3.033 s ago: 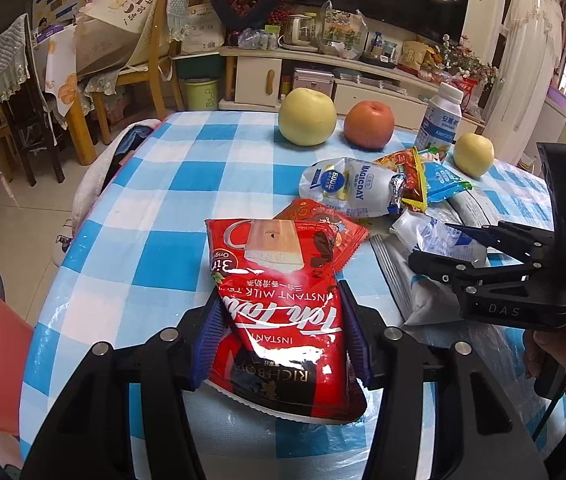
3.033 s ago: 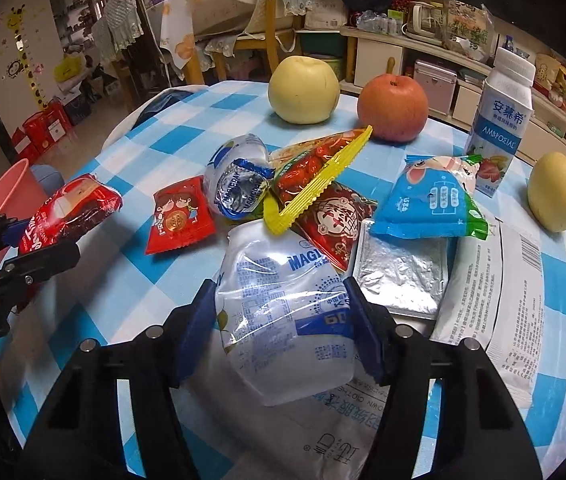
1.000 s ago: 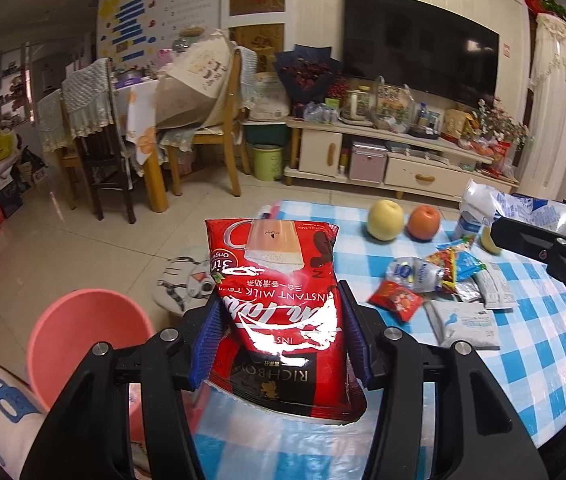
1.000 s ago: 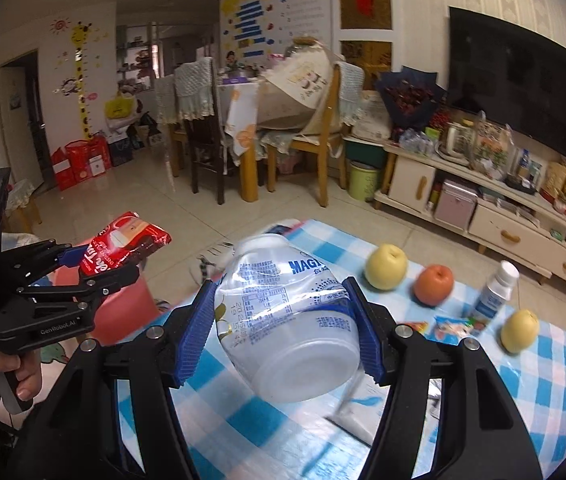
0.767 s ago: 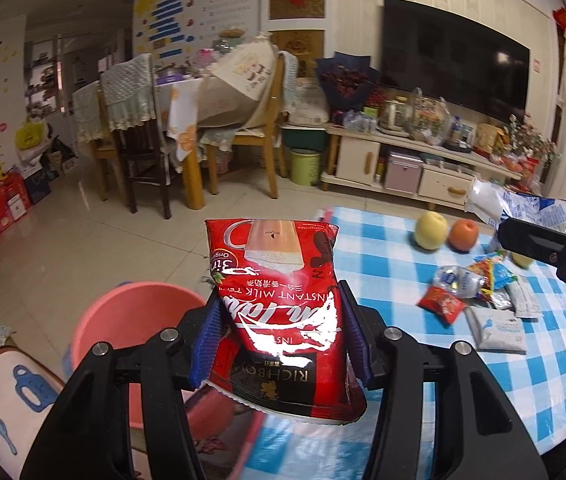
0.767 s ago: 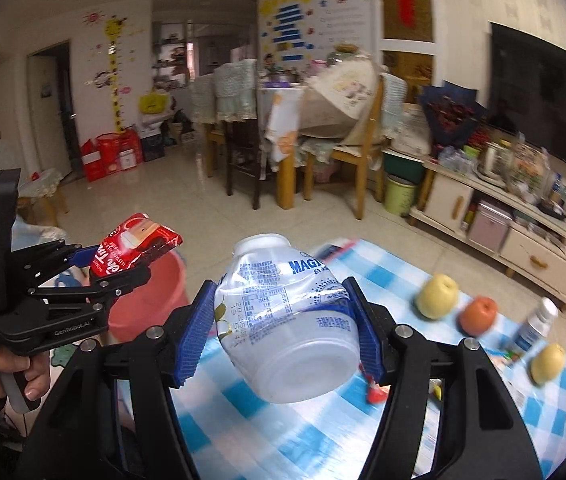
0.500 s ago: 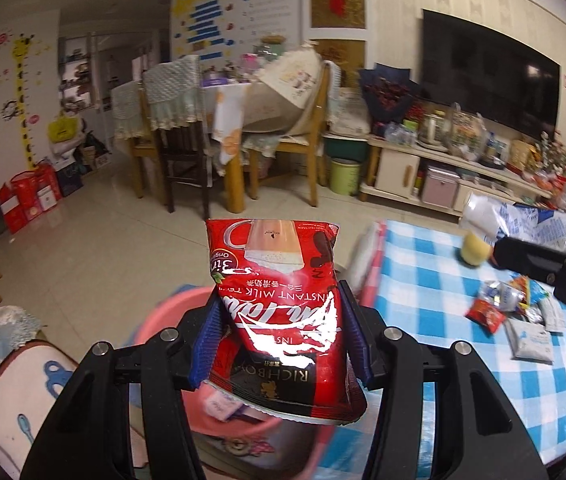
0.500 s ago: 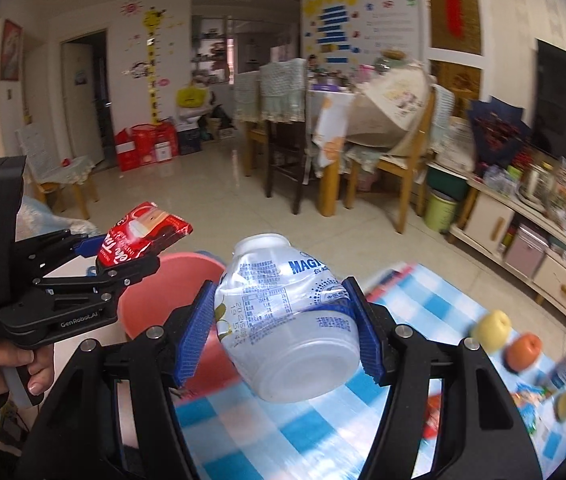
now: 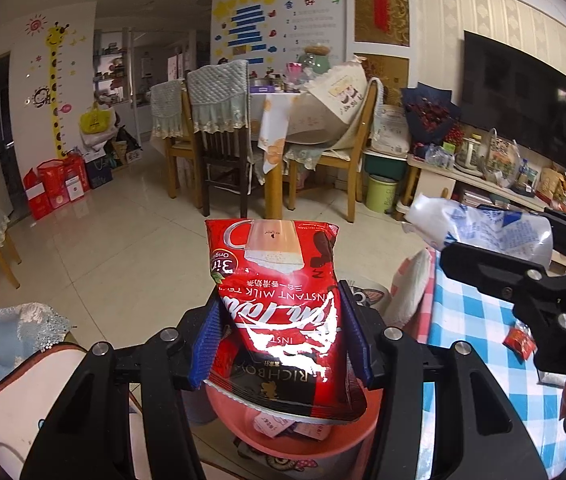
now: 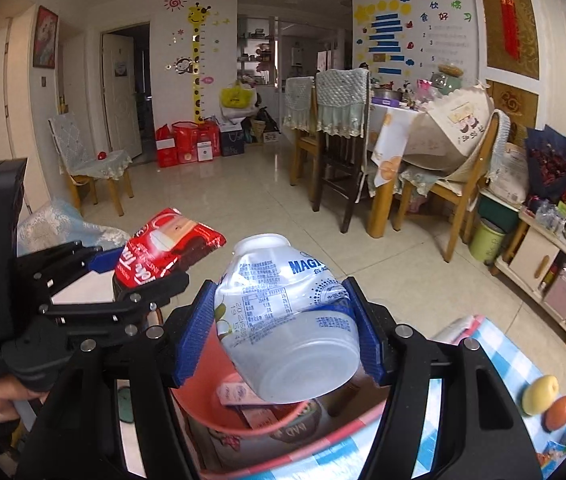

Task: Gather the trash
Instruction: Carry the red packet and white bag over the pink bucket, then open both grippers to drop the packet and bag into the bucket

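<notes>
Left wrist view puts my left gripper [image 9: 279, 340] clamped on the red milk-tea packet [image 9: 279, 300], blue pads [image 9: 205, 344] pinching its lower half from both sides, directly over the pink bin [image 9: 303, 440]. I judge the packet light, limp and glossy, so a squeeze across the flat middle is the sensible hold; its top flops free above the pads. My right gripper [image 10: 289, 332] is closed on the crushed plastic bottle [image 10: 289, 320], gripped across its dented waist with the base tipped toward the camera. It looks empty, thin-walled and springy (likely to squirm if the pads relax unevenly), and it too hangs above the bin's rim [image 10: 243, 424].

The bin already holds some wrappers [image 9: 283, 428], though there seems to be room for both pieces. Just beside it runs the edge of the blue checked table [image 9: 463, 320], with a small red wrapper [image 9: 519, 342] lying on it and two fruits [image 10: 549, 398] farther along. The two grippers sit close together over the bin, so I'd say each is the other's main obstacle.
</notes>
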Demonstrator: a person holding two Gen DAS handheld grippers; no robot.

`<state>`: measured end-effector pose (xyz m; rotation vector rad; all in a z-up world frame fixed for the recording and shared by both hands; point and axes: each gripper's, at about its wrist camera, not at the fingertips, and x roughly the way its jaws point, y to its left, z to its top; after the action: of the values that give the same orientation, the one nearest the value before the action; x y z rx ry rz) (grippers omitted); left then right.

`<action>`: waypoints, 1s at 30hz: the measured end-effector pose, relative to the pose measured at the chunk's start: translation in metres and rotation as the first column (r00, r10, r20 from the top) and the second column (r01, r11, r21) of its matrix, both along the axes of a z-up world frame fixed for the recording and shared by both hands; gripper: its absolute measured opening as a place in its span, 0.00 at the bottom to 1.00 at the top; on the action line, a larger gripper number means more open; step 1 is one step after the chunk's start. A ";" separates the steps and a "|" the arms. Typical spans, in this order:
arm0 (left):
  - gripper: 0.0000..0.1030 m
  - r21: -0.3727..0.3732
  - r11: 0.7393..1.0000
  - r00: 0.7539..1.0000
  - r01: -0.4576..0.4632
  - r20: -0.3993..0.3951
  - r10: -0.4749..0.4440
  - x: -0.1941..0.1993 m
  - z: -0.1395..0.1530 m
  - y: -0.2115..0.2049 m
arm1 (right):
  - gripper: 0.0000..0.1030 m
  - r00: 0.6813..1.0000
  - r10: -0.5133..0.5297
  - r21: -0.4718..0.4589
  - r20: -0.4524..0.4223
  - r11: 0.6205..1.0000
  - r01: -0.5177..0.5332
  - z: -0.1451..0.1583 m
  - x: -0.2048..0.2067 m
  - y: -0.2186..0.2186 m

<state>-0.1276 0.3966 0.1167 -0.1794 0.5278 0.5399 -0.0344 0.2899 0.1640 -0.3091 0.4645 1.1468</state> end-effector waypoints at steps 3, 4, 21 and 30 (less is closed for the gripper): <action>0.53 -0.002 1.000 1.000 -0.007 -0.005 0.007 0.001 -0.003 0.009 | 0.62 1.000 0.014 -0.007 0.000 1.000 -0.014 -0.002 -0.004 0.016; 0.53 -0.002 1.000 1.000 -0.010 -0.008 0.010 0.002 -0.005 0.011 | 0.62 1.000 0.018 -0.009 0.001 1.000 -0.018 -0.003 -0.005 0.020; 0.53 -0.041 0.999 0.998 -0.016 -0.062 0.014 0.020 -0.032 0.033 | 0.62 0.999 0.019 -0.042 -0.051 0.999 -0.021 -0.029 0.007 0.042; 0.53 -0.057 0.998 0.995 -0.007 -0.103 0.001 0.037 -0.048 0.039 | 0.62 0.996 0.023 -0.054 -0.092 0.998 -0.028 -0.042 0.018 0.051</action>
<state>-0.0902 0.4353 0.0682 -0.2076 0.6436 0.5404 -0.0164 0.3409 0.1222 -0.3123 0.5750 1.1776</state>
